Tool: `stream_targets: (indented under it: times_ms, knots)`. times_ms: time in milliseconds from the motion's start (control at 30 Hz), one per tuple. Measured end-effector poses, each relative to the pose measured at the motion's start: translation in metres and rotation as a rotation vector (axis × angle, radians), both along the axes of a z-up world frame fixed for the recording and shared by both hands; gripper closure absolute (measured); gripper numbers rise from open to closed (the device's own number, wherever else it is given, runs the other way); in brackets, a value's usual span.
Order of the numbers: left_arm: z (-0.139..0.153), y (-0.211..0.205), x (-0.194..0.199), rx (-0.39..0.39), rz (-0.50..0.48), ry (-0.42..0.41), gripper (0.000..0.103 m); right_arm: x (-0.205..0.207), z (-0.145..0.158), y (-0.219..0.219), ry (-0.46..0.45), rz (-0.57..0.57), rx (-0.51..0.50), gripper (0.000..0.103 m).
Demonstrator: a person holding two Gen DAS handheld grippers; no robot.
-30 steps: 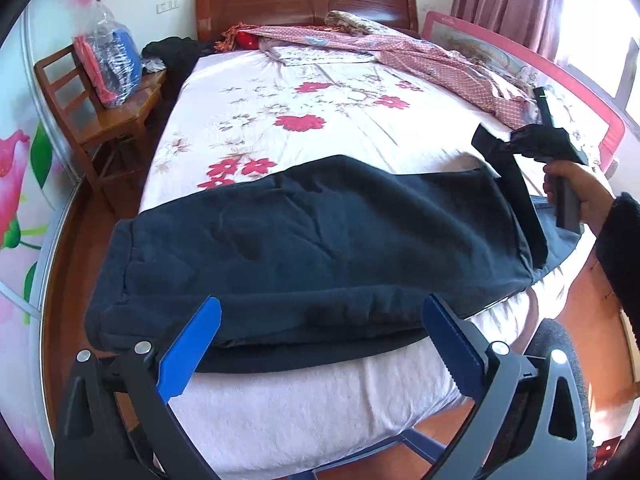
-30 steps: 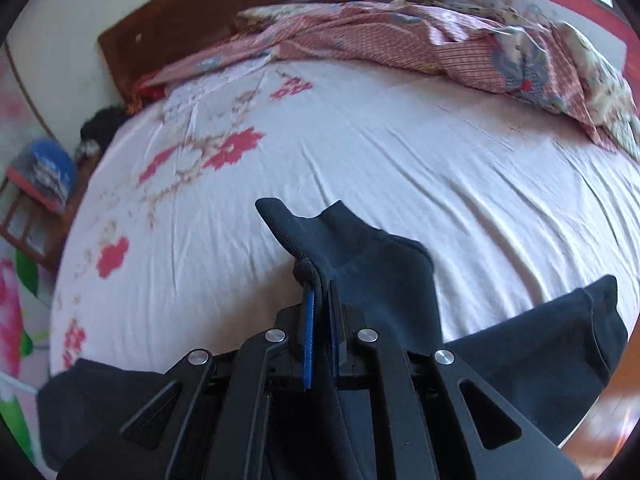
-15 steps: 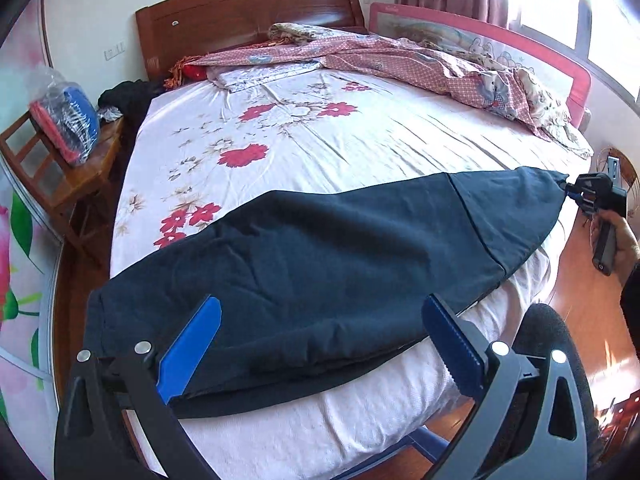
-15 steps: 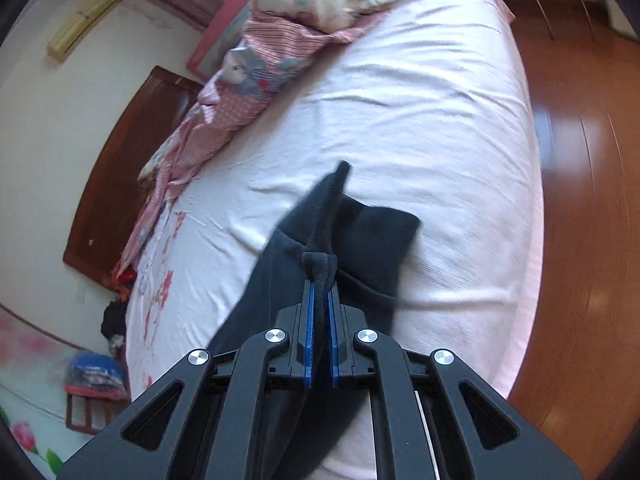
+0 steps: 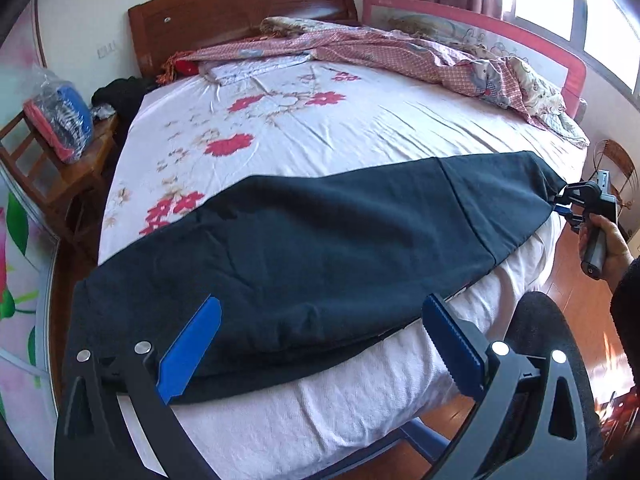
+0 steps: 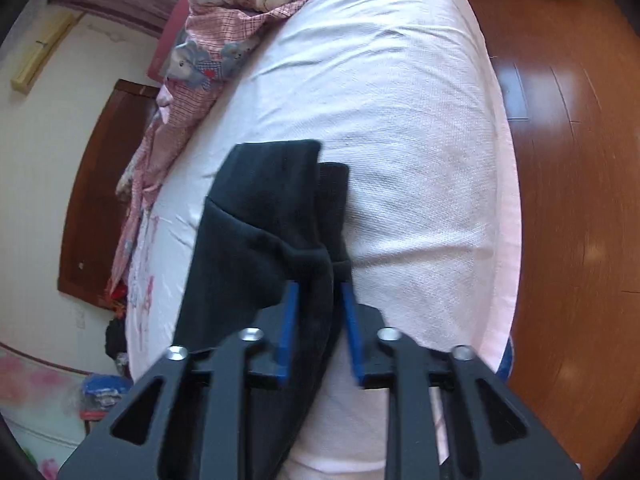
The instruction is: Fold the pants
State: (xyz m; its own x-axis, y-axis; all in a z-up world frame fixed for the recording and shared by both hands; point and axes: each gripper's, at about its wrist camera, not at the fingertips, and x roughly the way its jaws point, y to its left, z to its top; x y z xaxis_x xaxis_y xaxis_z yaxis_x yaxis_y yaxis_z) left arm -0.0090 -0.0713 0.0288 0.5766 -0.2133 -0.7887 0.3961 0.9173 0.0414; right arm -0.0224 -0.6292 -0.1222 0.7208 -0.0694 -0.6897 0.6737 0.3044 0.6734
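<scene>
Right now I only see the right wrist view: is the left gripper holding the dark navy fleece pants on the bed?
Observer: No. The left gripper is open, its blue pads wide apart over the near edge of the dark navy fleece pants, pinching nothing.
Operator: How do the pants lie from that side?
Observer: Stretched out in one long strip across the foot of the floral-sheeted bed, along its near edge.

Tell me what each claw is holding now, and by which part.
Nothing. The right claw has just been opening, with the pants' cuff end loose between its pads. The left claw is open.
</scene>
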Motion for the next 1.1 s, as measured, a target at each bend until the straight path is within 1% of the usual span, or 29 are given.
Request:
stream_targets:
  times_ms: [33,67,100,167,233,267,333,367,400,467,533,600,667,700,767,833,867,900,933,1000,1100]
  knots:
    - [-0.005,0.001,-0.004,0.011,0.027,0.007,0.002,-0.002,0.002,0.001,0.031,-0.024,0.001,0.019]
    - [-0.011,0.002,-0.008,0.015,0.042,0.018,0.002,-0.005,0.003,0.003,0.019,-0.033,0.006,0.019]
    - [-0.018,0.004,-0.013,0.007,0.051,0.052,0.002,-0.004,0.004,0.003,-0.010,-0.009,0.022,0.019]
    - [-0.030,0.003,-0.023,-0.015,0.041,0.107,0.002,-0.002,0.007,0.008,0.031,0.004,0.006,0.019]
    - [-0.036,-0.002,-0.032,-0.015,0.019,0.124,0.002,0.001,0.011,0.013,0.017,0.051,-0.004,0.019]
    - [-0.037,-0.004,-0.034,-0.008,0.007,0.118,0.002,0.004,0.012,0.015,0.032,0.059,-0.011,0.019]
    - [-0.033,-0.006,-0.036,-0.013,-0.004,0.101,0.002,0.006,0.014,0.019,0.023,0.085,-0.007,0.019]
    - [-0.029,-0.005,-0.035,-0.019,-0.015,0.081,0.002,0.006,0.017,0.019,0.024,0.084,-0.012,0.019]
    - [-0.024,0.000,-0.031,-0.008,-0.013,0.042,0.002,0.006,0.019,0.020,0.029,0.085,-0.017,0.019]
    - [-0.022,0.015,-0.020,0.029,0.027,0.014,0.002,0.013,0.024,0.022,0.015,0.121,-0.005,0.019]
    - [-0.025,0.042,-0.012,0.077,0.100,-0.012,0.002,0.017,0.028,0.025,0.032,0.143,-0.028,0.019]
    - [-0.030,0.072,-0.008,0.112,0.173,-0.004,0.002,0.020,0.029,0.027,0.029,0.166,-0.038,0.019]
    - [-0.035,0.103,-0.007,0.114,0.265,0.004,0.002,0.021,0.029,0.028,0.034,0.162,-0.035,0.019]
    - [-0.038,0.121,-0.009,0.102,0.306,0.007,0.002,0.022,0.029,0.030,0.031,0.171,-0.031,0.019]
    - [-0.042,0.151,-0.009,0.118,0.406,0.007,0.002,0.022,0.029,0.031,0.025,0.179,-0.033,0.019]
    - [-0.043,0.169,-0.008,0.079,0.454,0.018,0.002,0.019,0.027,0.029,-0.008,0.177,-0.013,0.019]
    - [-0.041,0.173,-0.009,0.067,0.473,0.006,0.002,0.016,0.025,0.027,0.001,0.156,-0.007,0.019]
    - [-0.040,0.172,-0.009,0.059,0.480,-0.007,0.002,0.012,0.022,0.025,-0.008,0.134,0.010,0.019]
    - [-0.037,0.169,-0.009,0.046,0.473,-0.015,0.002,0.007,0.019,0.021,-0.039,0.121,0.040,0.019]
    - [-0.031,0.155,-0.007,0.024,0.442,-0.025,0.002,0.000,0.016,0.014,-0.053,0.079,0.066,0.019]
    - [-0.025,0.126,-0.006,-0.010,0.360,-0.019,0.002,-0.005,0.013,0.003,-0.082,0.060,0.079,0.019]
